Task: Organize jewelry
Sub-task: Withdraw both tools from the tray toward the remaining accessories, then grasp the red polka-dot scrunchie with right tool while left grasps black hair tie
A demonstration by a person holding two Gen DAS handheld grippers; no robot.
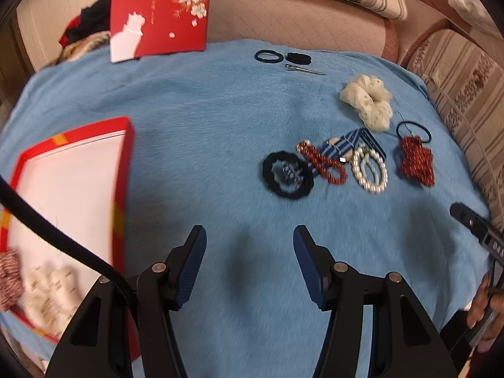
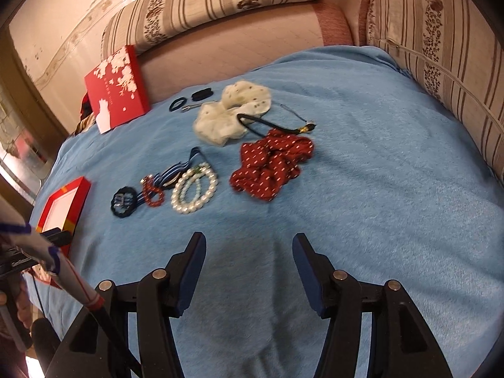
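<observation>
On the blue blanket (image 1: 201,119) lies a cluster of accessories: a pearl bracelet (image 1: 370,170) (image 2: 193,190), a red bead bracelet (image 1: 323,162) (image 2: 153,190), a dark ring-shaped hair tie (image 1: 287,174) (image 2: 123,204), a blue striped bow (image 1: 352,143), a red dotted scrunchie (image 1: 415,160) (image 2: 271,163) and a cream scrunchie (image 1: 368,100) (image 2: 231,111). The open red box (image 1: 126,163) (image 2: 77,193) at the left holds pale items and a pink scrunchie (image 1: 9,280). My left gripper (image 1: 249,249) hovers open over bare blanket beside the box. My right gripper (image 2: 249,249) is open too, below the cluster.
The red flowered box lid (image 1: 160,12) (image 2: 116,86) leans at the blanket's far edge. Two black hair ties (image 1: 283,56) and a metal clip (image 1: 304,69) lie near it. Striped cushions (image 2: 441,63) border the right and back. A black cable (image 1: 56,233) crosses the box.
</observation>
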